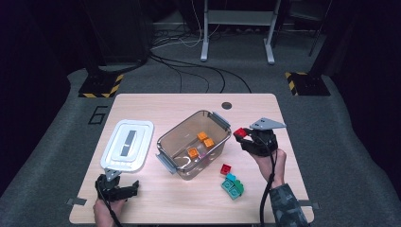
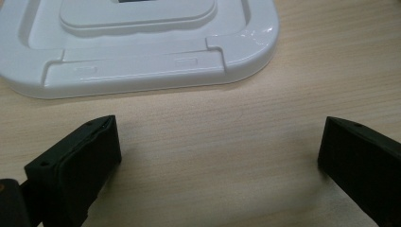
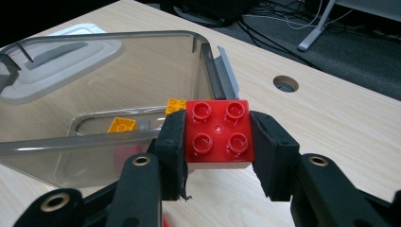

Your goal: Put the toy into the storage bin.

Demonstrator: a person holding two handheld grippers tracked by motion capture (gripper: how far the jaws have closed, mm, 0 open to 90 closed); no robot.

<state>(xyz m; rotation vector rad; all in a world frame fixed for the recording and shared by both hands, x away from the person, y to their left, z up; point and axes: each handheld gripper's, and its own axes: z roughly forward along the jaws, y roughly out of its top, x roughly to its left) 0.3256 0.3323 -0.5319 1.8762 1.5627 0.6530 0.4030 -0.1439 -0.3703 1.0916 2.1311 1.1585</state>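
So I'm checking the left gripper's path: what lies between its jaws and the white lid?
Only bare wooden table. In the left gripper view, the open left gripper sits just short of the white lid, with nothing on the strip between.

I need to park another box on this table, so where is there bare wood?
Bare patches: the far strip behind the white lid and clear container, and the near edge between the left gripper and the loose bricks. Crowded: the container's right side, by the right gripper.
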